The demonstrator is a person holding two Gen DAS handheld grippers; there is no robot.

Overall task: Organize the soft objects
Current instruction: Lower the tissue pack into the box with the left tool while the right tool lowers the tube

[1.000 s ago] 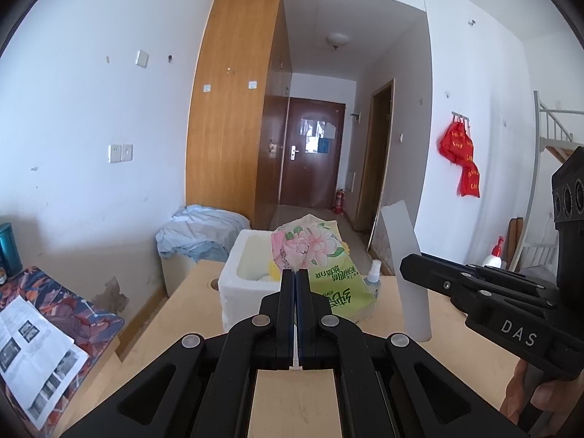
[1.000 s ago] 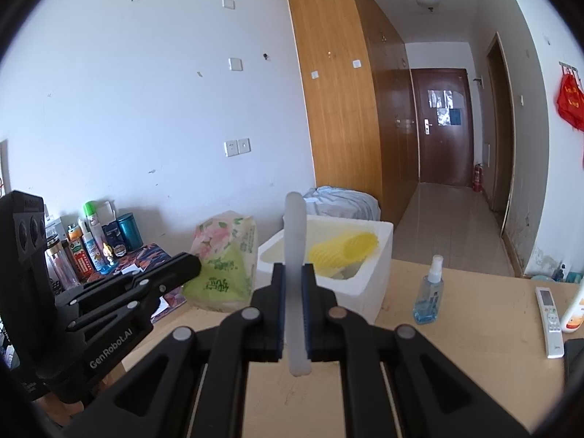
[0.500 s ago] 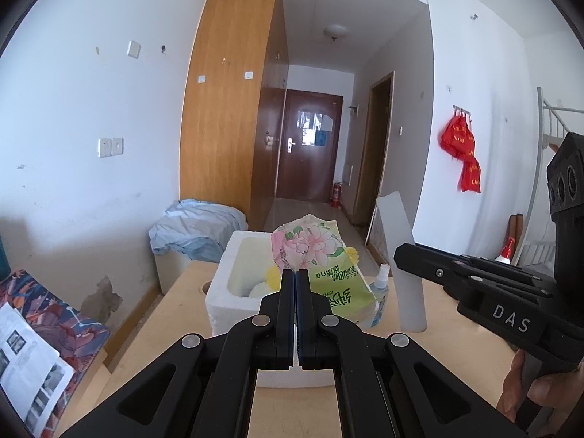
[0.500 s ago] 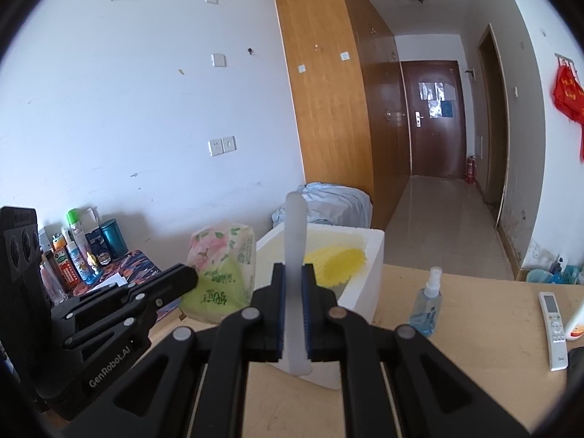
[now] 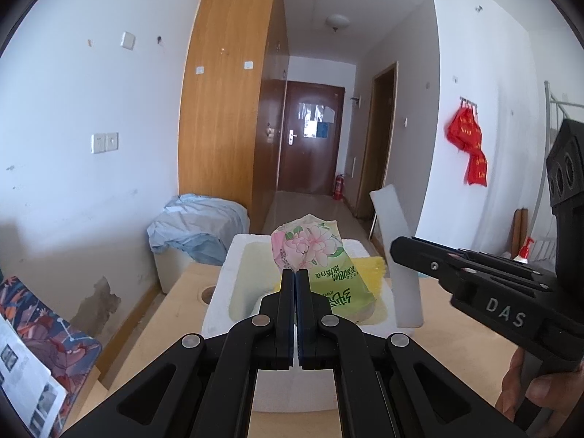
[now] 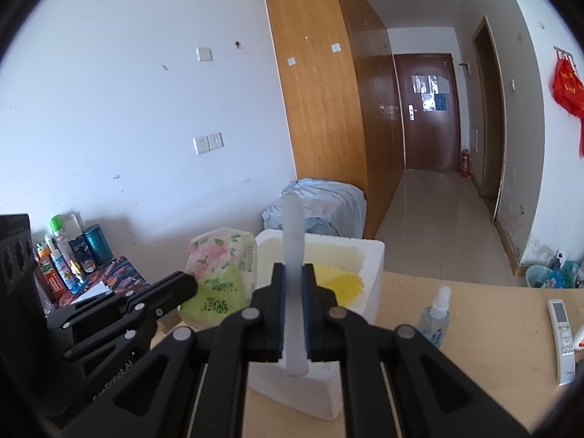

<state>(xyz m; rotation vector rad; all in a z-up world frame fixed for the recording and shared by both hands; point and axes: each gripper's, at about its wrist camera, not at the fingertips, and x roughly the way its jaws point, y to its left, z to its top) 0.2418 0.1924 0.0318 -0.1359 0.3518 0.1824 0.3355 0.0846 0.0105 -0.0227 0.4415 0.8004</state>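
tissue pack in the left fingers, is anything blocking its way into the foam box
Nothing visible does. The tissue pack hangs in the left gripper over the open foam box. A yellow item already lies inside on the right. The right gripper holds the white foam lid upright off to the side.

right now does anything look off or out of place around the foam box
Nothing is spilled or broken. The white foam lid is off the foam box, held upright in the right gripper. The tissue pack dangles from the shut left gripper above the open box.
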